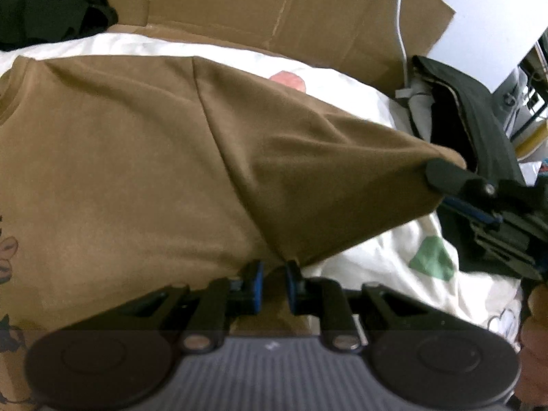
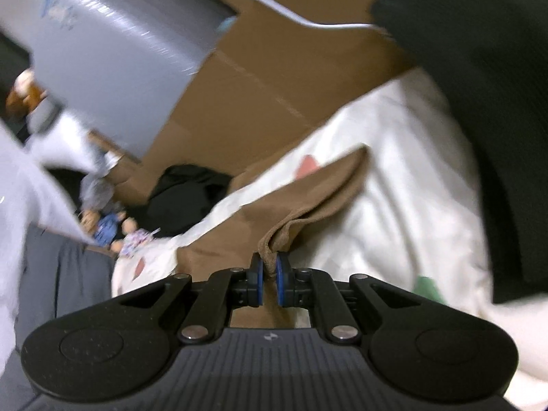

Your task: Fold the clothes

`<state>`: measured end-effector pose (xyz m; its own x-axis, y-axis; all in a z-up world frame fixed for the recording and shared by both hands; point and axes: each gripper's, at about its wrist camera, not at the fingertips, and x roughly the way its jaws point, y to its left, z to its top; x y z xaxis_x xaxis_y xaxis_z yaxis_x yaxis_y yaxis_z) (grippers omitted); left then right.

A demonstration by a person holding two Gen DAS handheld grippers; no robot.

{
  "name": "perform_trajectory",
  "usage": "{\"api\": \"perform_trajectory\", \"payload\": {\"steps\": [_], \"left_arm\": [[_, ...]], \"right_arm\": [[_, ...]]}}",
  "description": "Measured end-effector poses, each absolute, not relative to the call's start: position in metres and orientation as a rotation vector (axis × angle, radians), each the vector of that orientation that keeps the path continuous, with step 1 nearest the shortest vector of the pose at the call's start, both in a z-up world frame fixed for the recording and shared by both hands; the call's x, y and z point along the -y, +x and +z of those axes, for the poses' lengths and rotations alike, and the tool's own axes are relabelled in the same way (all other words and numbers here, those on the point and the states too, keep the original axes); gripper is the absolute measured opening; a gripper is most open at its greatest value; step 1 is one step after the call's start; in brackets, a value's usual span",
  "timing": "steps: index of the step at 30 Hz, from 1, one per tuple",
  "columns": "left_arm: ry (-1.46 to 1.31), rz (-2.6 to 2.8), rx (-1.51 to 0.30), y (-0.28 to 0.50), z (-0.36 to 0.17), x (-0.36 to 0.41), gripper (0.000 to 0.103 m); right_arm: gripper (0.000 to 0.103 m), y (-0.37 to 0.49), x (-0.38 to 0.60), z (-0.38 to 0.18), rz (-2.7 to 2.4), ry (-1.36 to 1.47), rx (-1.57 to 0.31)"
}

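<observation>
Both wrist cameras sit close over the bed, sharing the brown shirt (image 1: 137, 157) and cardboard (image 2: 274, 78) behind

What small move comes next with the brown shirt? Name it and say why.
Probably carry the lifted edge across toward the collar side. Both the left gripper and right gripper pinch the brown shirt, raised taut off the white sheet, so the fold looks ready to lay over.

Support surface: bed under a white sheet (image 1: 383, 260) printed with pink and green shapes. Lying directly on it: a brown shirt (image 1: 137, 157), partly spread; dark clothing (image 1: 479, 130) at the right edge; a dark green garment (image 1: 44, 7) far left.
</observation>
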<state>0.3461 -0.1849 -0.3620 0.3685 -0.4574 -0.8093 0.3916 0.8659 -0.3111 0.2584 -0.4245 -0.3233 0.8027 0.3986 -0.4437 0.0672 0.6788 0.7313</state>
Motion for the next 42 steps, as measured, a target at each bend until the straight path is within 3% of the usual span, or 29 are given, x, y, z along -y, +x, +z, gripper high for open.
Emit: {"api": "perform_trajectory", "payload": {"steps": [14, 17, 31, 34, 38, 42], "left_arm": [[-0.134, -0.575, -1.056, 0.341, -0.357, 0.167, 0.015], [-0.139, -0.591, -1.057, 0.338, -0.352, 0.16, 0.027], [-0.219, -0.486, -0.984, 0.329, -0.325, 0.092, 0.028], [-0.227, -0.492, -0.953, 0.332, -0.315, 0.095, 0.033], [-0.184, -0.537, -0.914, 0.332, -0.3, 0.118, 0.037], [-0.145, -0.588, -0.888, 0.335, -0.294, 0.151, 0.041]], "right_arm": [[0.008, 0.261, 0.393, -0.314, 0.394, 0.746, -0.64], [0.008, 0.26, 0.389, -0.313, 0.412, 0.722, -0.643], [0.01, 0.256, 0.353, -0.321, 0.449, 0.493, -0.735], [0.016, 0.259, 0.338, -0.33, 0.468, 0.421, -0.818], [0.046, 0.257, 0.328, -0.333, 0.498, 0.359, -0.882], [0.05, 0.257, 0.336, -0.329, 0.448, 0.345, -0.898]]}}
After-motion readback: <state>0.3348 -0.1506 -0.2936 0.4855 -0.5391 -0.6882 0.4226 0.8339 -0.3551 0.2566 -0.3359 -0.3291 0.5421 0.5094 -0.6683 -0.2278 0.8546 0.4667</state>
